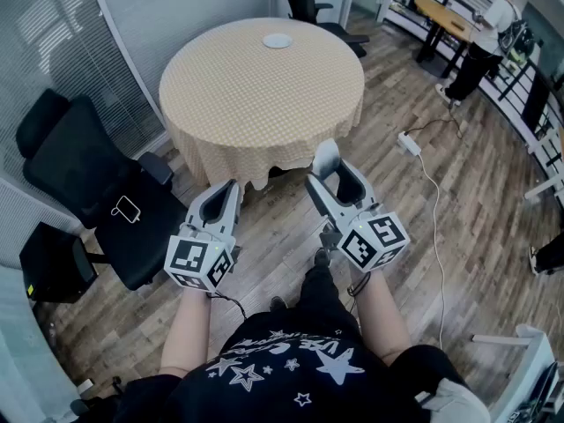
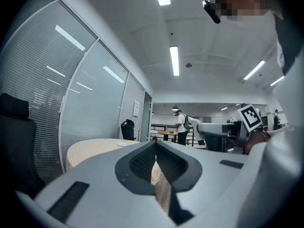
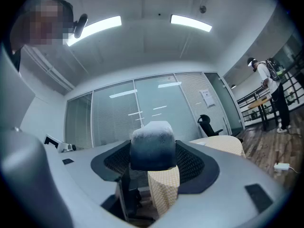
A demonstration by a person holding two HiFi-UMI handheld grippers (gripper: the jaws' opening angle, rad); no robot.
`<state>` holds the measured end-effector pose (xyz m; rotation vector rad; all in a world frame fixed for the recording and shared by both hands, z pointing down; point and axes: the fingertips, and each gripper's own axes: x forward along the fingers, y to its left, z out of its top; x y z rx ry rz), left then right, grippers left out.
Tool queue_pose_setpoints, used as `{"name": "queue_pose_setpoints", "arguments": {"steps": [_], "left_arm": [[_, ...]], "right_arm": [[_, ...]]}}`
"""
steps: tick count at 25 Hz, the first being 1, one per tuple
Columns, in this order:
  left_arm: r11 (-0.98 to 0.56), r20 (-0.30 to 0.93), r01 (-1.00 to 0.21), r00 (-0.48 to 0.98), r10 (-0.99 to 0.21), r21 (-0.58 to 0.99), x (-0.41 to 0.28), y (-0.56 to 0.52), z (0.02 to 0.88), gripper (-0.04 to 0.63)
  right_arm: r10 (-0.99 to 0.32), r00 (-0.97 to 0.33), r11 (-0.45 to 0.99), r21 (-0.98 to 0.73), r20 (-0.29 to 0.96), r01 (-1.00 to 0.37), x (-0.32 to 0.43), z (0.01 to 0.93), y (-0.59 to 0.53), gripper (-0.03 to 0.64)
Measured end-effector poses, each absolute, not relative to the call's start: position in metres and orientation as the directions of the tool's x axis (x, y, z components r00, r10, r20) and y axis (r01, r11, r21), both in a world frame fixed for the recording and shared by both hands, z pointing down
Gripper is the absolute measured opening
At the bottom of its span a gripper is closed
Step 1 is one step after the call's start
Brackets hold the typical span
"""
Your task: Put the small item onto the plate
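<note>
While the person is standing short of the round counter (image 1: pixel 264 95), the right hand-held gripper (image 1: pixel 333 176) is clamping the small item (image 1: pixel 326 154), a rounded grey-white lump, between wide-spread jaws. It's hanging in mid-air, well apart from the plate (image 1: pixel 277 40). The plate is sitting on the far side of the counter's checked cloth. The left hand-held gripper (image 1: pixel 227 190) is hovering alongside, jaws pressed together, holding nothing. A black office chair (image 1: pixel 88 183) is sitting left of the counter.

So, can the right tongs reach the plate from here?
Probably not yet: the right tongs, holding the small item, are short of the table, and the plate lies at its far side.
</note>
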<state>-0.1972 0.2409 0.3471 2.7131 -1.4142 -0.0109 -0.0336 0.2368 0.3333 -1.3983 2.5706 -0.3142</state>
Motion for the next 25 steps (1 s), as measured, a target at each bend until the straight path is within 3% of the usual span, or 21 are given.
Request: {"name": "queue_pose_setpoints", "arguments": {"steps": [15, 25], "left_arm": [[-0.592, 0.008, -0.800, 0.595, -0.803, 0.093, -0.204, 0.253, 0.343, 0.009], [-0.589, 0.022, -0.805, 0.592, -0.806, 0.073, -0.201, 0.247, 0.347, 0.009]], "right_arm": [[-0.846, -0.533, 0.520, -0.256, -0.022, -0.815, -0.049, 0.341, 0.252, 0.301], [-0.850, -0.526, 0.500, -0.334, -0.014, -0.799, -0.040, 0.346, 0.243, 0.301]]}}
